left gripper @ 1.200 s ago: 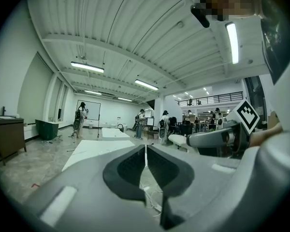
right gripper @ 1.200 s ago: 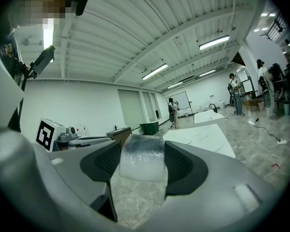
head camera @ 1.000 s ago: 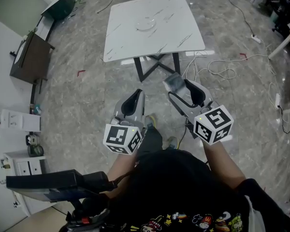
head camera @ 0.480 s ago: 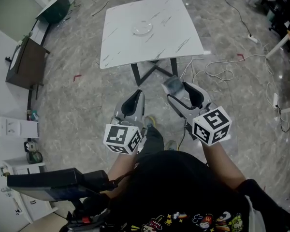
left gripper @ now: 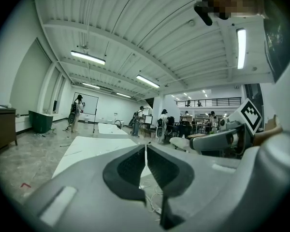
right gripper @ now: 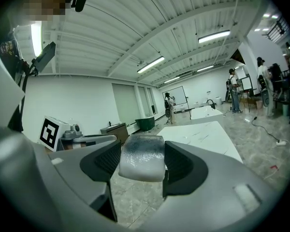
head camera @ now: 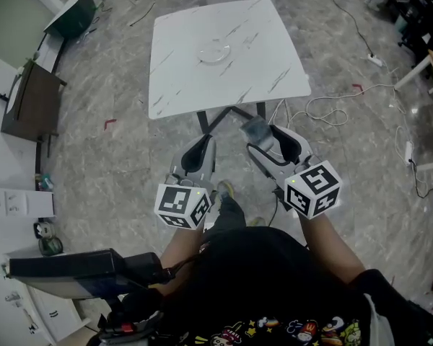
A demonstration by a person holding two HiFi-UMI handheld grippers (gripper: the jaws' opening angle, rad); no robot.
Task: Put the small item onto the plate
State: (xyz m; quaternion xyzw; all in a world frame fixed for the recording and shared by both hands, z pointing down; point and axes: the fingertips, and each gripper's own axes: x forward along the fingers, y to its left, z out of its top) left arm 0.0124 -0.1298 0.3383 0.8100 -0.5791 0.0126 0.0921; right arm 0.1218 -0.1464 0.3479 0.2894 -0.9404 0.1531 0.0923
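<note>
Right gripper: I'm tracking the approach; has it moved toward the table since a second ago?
Yes: the right gripper, holding the small item, is nearer the table's front edge.

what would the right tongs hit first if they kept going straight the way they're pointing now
Probably the white table: the right tongs, shut on the small grey item, aim at its near edge with nothing in between. Height is unclear, so they might pass over its top.
</note>
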